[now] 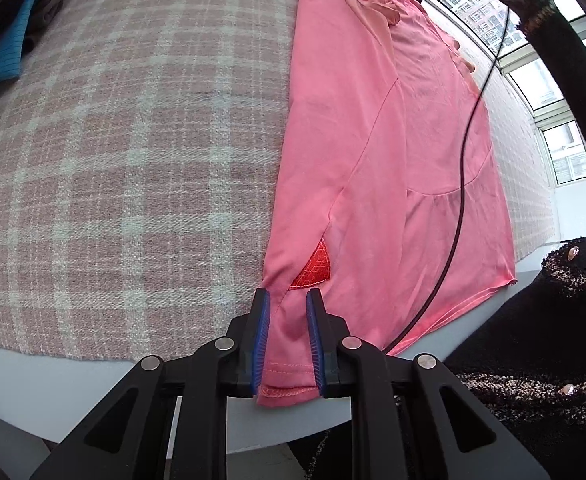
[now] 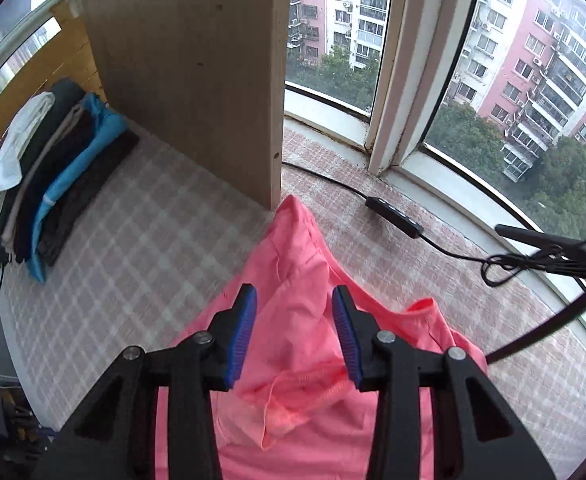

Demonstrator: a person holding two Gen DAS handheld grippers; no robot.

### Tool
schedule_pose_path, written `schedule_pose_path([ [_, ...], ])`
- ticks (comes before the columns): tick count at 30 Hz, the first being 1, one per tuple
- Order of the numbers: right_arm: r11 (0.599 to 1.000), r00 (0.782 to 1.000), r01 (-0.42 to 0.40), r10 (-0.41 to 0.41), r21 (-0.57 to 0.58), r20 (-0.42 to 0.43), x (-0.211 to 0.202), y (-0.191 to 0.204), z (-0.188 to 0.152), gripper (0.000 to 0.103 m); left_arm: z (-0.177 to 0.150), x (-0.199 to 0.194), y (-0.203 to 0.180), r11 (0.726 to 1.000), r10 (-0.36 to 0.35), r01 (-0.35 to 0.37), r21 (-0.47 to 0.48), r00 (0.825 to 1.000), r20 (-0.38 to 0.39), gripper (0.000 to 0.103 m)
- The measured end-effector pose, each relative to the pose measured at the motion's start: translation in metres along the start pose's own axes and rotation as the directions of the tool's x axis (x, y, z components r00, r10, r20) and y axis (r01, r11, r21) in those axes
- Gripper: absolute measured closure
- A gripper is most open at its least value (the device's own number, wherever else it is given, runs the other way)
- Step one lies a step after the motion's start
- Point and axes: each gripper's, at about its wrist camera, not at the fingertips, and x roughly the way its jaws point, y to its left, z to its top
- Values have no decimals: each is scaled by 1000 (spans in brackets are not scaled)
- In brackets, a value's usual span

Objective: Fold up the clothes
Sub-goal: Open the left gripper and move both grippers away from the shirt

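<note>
A pink garment (image 1: 377,152) lies stretched out on the pink-and-white checked cloth (image 1: 133,140), with a red mesh patch (image 1: 313,268) near its close end. My left gripper (image 1: 288,300) straddles the garment's near hem corner, its jaws partly apart with the fabric between the blue pads. In the right wrist view the same pink garment (image 2: 293,280) is bunched and raised at its far end. My right gripper (image 2: 295,304) is open above that bunched fabric, which lies between and below the fingers.
A stack of folded clothes (image 2: 49,184) lies at the far left. A wooden panel (image 2: 197,72) stands upright behind the garment. A black cable with an inline controller (image 2: 397,216) runs along the window side, near a black tripod leg (image 2: 549,244). The cable (image 1: 461,184) crosses the garment.
</note>
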Motion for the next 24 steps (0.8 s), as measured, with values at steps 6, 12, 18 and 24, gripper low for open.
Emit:
schedule_pose_path([
  [6, 996, 996, 40, -46, 80, 81, -110, -59, -95, 53, -13, -34, -24, 996, 49, -53, 65, 996, 73, 86],
  [12, 935, 994, 55, -86, 350, 72, -160, -145, -198, 52, -17, -38, -96, 975, 14, -36, 218, 995, 100, 86],
  [18, 874, 991, 73, -116, 480, 61, -193, -198, -290, 52, -25, 2, -212, 901, -76, 56, 430, 997, 30, 83],
  [24, 850, 986, 84, -145, 520, 77, -214, -217, -342, 52, -39, 48, -317, 761, -118, 108, 640, 993, -27, 83],
])
